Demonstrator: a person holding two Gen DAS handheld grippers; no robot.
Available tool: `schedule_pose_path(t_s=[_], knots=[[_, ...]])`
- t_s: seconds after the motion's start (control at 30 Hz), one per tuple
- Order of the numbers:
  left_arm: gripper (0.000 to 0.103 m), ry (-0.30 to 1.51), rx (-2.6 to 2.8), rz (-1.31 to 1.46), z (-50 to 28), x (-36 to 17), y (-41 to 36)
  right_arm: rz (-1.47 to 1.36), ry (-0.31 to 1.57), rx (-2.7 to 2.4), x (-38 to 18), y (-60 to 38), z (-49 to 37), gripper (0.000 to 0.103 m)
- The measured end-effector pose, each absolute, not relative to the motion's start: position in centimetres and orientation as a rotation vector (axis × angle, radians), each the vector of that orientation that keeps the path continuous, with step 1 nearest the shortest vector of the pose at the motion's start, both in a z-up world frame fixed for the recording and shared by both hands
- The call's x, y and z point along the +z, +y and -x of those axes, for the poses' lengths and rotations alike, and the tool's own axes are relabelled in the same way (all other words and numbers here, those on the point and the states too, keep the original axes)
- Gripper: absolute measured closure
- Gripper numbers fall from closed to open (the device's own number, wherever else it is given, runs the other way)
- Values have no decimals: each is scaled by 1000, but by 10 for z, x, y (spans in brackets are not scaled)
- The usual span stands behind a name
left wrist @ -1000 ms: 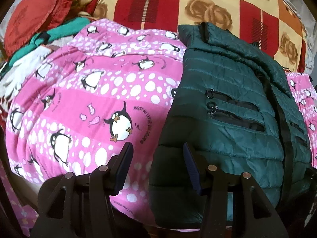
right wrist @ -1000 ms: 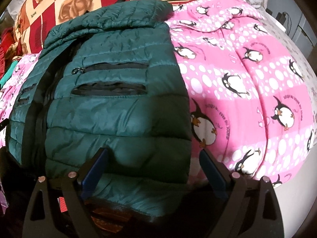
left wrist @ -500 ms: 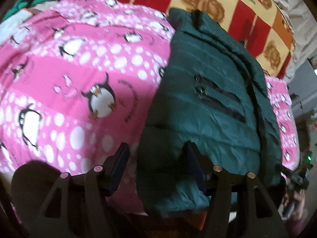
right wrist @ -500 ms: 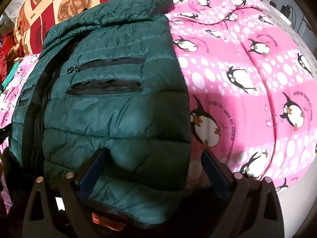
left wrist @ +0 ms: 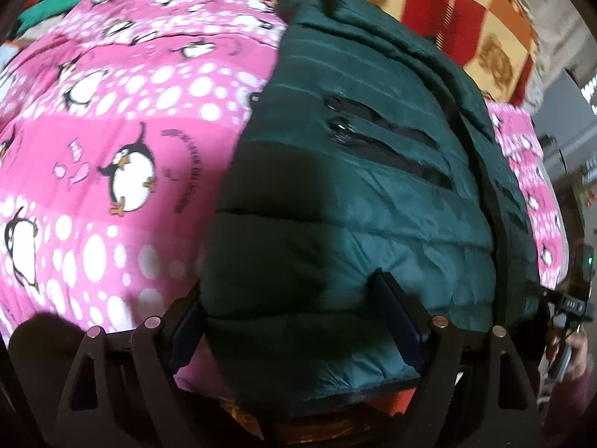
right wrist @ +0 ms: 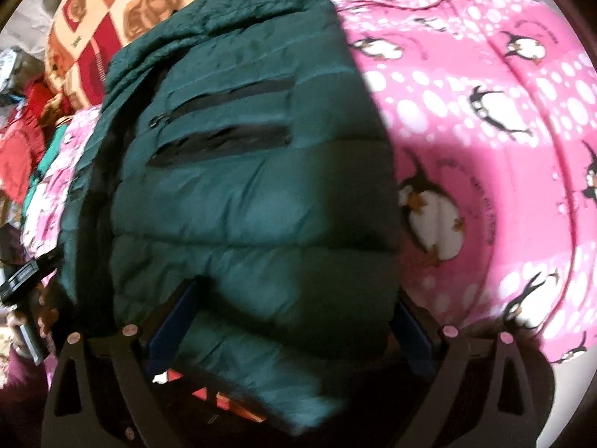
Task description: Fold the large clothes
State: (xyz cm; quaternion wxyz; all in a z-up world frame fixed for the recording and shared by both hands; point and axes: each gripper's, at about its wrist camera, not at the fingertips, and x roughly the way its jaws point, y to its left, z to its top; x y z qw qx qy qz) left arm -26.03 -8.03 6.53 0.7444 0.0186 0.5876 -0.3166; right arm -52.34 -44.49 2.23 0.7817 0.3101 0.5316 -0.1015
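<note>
Two grippers sit at the near hem of a dark green puffer jacket [left wrist: 354, 201] lying on a pink penguin-print blanket [left wrist: 112, 149]. The left gripper [left wrist: 294, 321] has its jaws spread wide, the jacket's near left corner bulging between them; whether the pads press the fabric I cannot tell. The right gripper [right wrist: 291, 321] is likewise wide open, straddling the near right corner of the jacket [right wrist: 242, 194]. A red and yellow checked quilt [left wrist: 466, 11] lies beyond the collar.

Green jacket [left wrist: 335, 201] on penguin blanket [left wrist: 123, 119]
</note>
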Motion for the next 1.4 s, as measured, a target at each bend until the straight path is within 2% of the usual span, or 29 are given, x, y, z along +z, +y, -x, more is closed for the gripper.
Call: schedule_pose_path(t_s=[0.03,0.07,0.1,0.13,0.17,0.2,0.23,0.3,0.6,0.83,1.1,1.4], knots=[[41,1282,-691,-46,261,65,-80,-664,1143,-211,22,-443,525,5],[55,1277,-685,-44,260,66,-79,-648,1137,-209,22,-441,525,7],[79,1269,-678,-38,261,69,-78,-631,1135,-209,23,-438,525,19],[89,1257,-684,-36,261,74,-78,-597,1132,-205,26,-435,524,35],[102,1241,-684,-45,262,80,-79,-582,1122,-193,31,-434,523,45],[103,1217,-683,-54,262,87,-79,-574,1110,-185,36,-434,523,65],[103,1192,-693,-52,262,96,-80,-550,1093,-177,44,-433,521,79],[103,1149,-709,-36,261,112,-82,-513,1063,-165,58,-435,517,86],[103,986,-700,42,228,171,-100,-491,862,-166,126,-471,493,87],[103,894,-658,106,185,195,-131,-438,793,-258,153,-510,426,87],[103,836,-547,66,116,196,-192,-446,780,-365,153,-572,350,87],[103,836,-441,28,46,162,-253,-477,831,-412,125,-636,266,87]])
